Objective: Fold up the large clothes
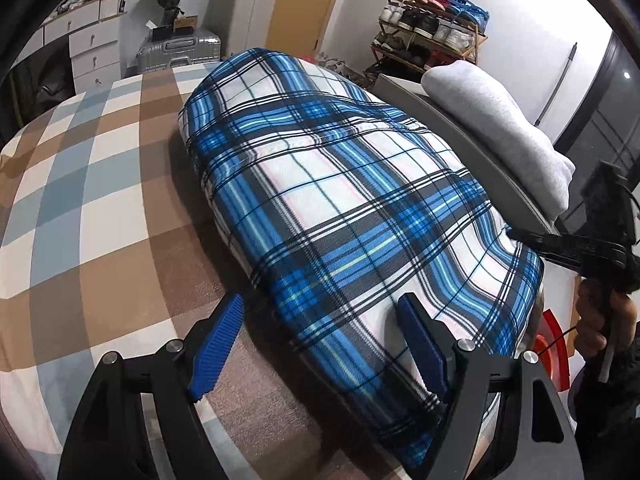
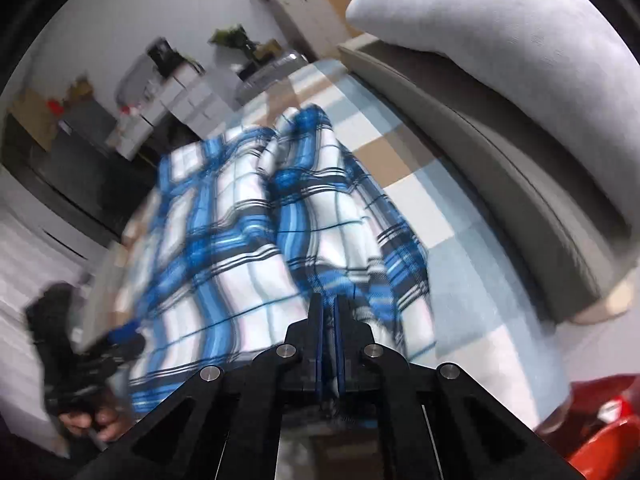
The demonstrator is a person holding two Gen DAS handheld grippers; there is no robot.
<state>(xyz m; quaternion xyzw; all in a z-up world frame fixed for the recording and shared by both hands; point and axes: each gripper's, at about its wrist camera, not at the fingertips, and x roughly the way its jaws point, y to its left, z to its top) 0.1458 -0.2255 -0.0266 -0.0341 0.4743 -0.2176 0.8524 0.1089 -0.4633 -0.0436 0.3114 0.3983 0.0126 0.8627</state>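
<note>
A blue, white and black plaid garment lies folded in a long thick bundle on the checked bedspread. My left gripper is open and straddles the garment's near left edge: one blue finger rests on the plaid, the other hangs over the bedspread. My right gripper comes in from the right, held by a hand, with its tip at the garment's right edge. The right wrist view is blurred. There the right gripper has its jaws almost together, pinching a fold of the plaid garment.
A folded grey garment lies on the grey bed board to the right. Behind the bed stand a silver suitcase, white drawers and a shoe rack. A red object sits low at the right.
</note>
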